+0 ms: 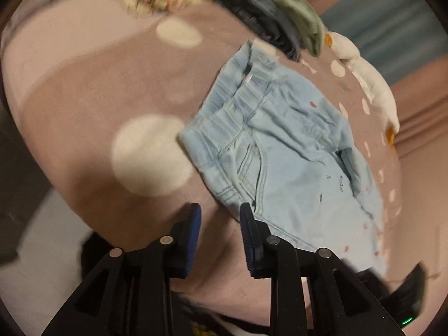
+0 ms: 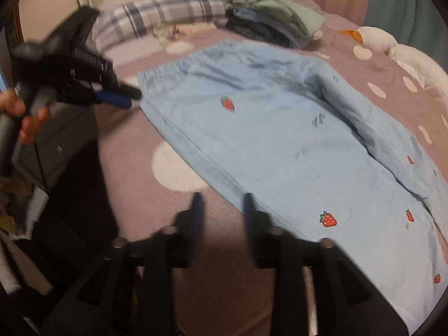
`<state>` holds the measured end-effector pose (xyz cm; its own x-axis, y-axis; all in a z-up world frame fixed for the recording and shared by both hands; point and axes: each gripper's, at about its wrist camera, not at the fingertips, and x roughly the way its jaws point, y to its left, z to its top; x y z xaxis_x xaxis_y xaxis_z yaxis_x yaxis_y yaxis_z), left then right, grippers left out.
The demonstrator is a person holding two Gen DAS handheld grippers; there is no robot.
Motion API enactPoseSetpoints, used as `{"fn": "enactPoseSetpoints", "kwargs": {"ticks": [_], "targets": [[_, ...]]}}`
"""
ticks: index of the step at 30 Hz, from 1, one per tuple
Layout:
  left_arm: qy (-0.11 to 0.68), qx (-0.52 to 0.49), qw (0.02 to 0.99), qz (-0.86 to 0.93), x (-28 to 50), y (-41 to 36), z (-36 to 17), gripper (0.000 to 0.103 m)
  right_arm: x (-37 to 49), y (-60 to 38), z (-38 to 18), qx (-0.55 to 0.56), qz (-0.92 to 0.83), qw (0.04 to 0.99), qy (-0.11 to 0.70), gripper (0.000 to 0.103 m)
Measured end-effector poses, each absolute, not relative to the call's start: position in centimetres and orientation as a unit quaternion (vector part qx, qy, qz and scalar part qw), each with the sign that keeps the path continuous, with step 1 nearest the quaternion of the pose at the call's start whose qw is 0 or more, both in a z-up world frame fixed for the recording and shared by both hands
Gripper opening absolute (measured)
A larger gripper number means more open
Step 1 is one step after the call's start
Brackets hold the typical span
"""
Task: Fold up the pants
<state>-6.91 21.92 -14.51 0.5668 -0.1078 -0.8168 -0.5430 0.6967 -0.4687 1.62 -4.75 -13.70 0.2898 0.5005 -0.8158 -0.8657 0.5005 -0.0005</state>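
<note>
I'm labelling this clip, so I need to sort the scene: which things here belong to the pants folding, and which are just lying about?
Job: light blue pants, left gripper, right gripper.
Lying about: stack of folded clothes, plaid pillow, white plush toy, polka-dot bedspread.

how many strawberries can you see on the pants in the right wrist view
6 on the pants: one near the waistband, one low by the near edge, and four small ones at the right, the last faint. Folds may hide more.

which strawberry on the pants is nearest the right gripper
The strawberry patch low on the light blue pants, just right of the open right gripper. The other patches sit farther off, near the waistband or the pants' right edge.
</note>
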Motion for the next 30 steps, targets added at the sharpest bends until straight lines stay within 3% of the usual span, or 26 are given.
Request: {"fn": "enactPoseSetpoints", "kwargs": {"ticks": [1, 4, 6, 10, 14, 17, 18, 25, 30], "targets": [[0.437, -0.353, 0.816, 0.135, -7.0, 21.7, -13.9, 0.041, 2.0, -5.0, -13.0, -0.213, 0.445, 0.774, 0.397, 0.046], [0.399, -0.311, 0.852, 0.133, -6.5, 20.4, -11.4, 0.064, 4.1, -5.8, -11.3, -0.145, 0.436, 0.792, 0.403, 0.050], [0.383, -0.274, 0.874, 0.117, -5.0, 18.9, -10.3, 0.069, 5.6, -6.1, -11.1, -0.121, 0.410, 0.808, 0.405, 0.052], [0.402, -0.178, 0.893, 0.091, -1.1, 15.4, -11.2, 0.069, 8.1, -6.8, -13.0, -0.113, 0.336, 0.827, 0.436, 0.052], [0.476, -0.058, 0.874, 0.084, 0.7, 12.3, -16.1, 0.069, 7.7, -8.6, -15.8, -0.143, 0.299, 0.830, 0.449, 0.053], [0.453, -0.027, 0.888, 0.077, -1.0, 12.5, -16.9, 0.080, 5.5, -10.6, -15.5, -0.183, 0.297, 0.837, 0.420, 0.066], [0.458, -0.029, 0.885, 0.077, -1.1, 13.0, -17.0, 0.083, 5.7, -11.5, -15.5, -0.181, 0.296, 0.838, 0.421, 0.072], [0.448, -0.045, 0.889, 0.085, -1.5, 15.1, -15.2, 0.083, 9.0, -18.7, -13.5, -0.090, 0.227, 0.854, 0.460, 0.075], [0.443, -0.076, 0.890, 0.080, -0.5, 16.1, -14.2, 0.083, 10.2, -17.8, -14.9, -0.144, 0.209, 0.826, 0.504, 0.076]]}}
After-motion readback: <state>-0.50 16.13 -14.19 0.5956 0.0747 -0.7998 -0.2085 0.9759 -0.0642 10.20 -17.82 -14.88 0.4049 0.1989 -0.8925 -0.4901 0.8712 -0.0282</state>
